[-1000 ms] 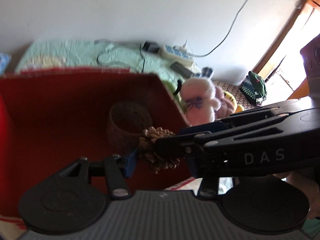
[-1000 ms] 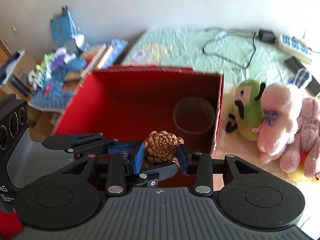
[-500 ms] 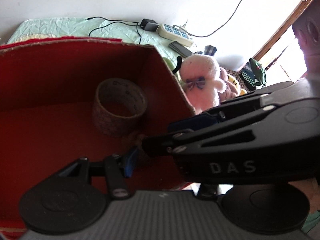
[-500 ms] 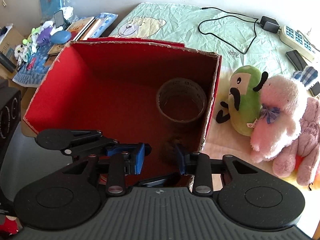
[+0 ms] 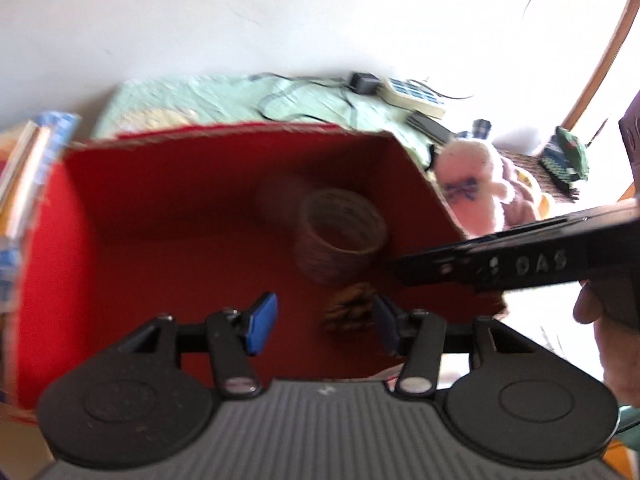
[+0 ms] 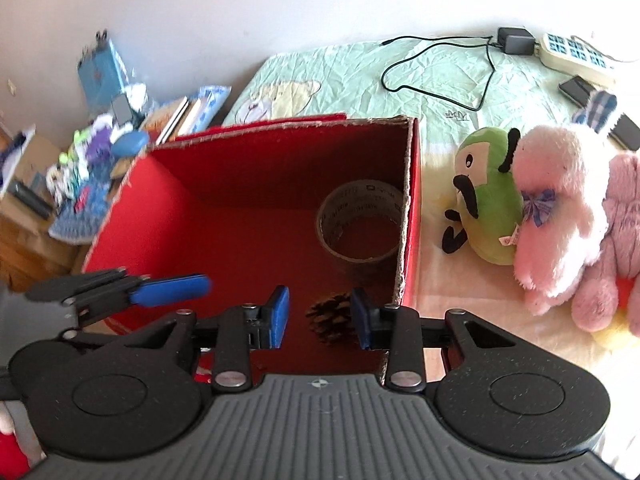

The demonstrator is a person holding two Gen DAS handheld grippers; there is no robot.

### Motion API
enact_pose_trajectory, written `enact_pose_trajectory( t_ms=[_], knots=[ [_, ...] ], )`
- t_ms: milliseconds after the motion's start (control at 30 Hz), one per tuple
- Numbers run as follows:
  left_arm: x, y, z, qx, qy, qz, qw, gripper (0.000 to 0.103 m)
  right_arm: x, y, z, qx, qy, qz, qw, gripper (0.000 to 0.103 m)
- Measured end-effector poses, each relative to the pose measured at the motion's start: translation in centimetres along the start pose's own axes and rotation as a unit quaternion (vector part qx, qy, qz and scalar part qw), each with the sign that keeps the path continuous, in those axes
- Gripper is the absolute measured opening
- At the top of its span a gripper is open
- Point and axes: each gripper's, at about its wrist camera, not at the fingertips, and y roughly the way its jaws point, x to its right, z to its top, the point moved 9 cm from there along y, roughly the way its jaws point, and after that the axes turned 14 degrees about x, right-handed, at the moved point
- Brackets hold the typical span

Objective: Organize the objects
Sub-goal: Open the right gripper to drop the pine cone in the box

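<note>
lying on the red floor of the open red box (image 6: 256, 168), the pine cone (image 6: 334, 316) rests near the box's right wall, loose, with neither gripper touching it; just behind it the roll of tape (image 6: 362, 220) stands on its flat side, hollow facing up, close against the same wall; the right gripper (image 6: 320, 316) hangs over the box's near edge with its blue pads spread wide, the cone showing in the gap between them but lower down, so it grasps nothing; the left gripper (image 5: 322, 322) is likewise released, its blue pads well apart, the cone seen just beside the right-hand pad in its own blurred view; in the right wrist view one blue finger of the left gripper reaches in from the left over the box's near left rim; outside the box to the right sit a green plush (image 6: 490, 196), a pale pink plush rabbit (image 6: 556, 208) and a darker pink plush (image 6: 616, 240), touching one another; beyond lies a green sheet (image 6: 360, 76) with a black cable (image 6: 436, 68), a power strip (image 6: 576, 56) and a phone (image 6: 578, 90); books and small clutter (image 6: 100, 136) lie left of the box.
</note>
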Motion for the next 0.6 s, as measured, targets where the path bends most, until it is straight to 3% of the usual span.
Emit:
enact_pose_trajectory(
  t_ms=[133,333,600],
  knots=[
    [-1.8,-1.9,0.7,0.019,0.019,0.049,0.9985,0.058,-1.2,0.6,0.5,-0.003,0.031,0.031,0.999,0.038],
    [-4.3,-3.8,1.2,0.025,0.038,0.122,0.9915,0.062,-4.4,4.7,0.2,-0.046,0.031,0.039,0.998,0.038],
    [-6.8,-4.0,0.7,0.002,0.018,0.165,0.9862,0.063,-4.0,9.1,-3.3,-0.144,0.054,-0.001,0.988,0.038]
  ],
)
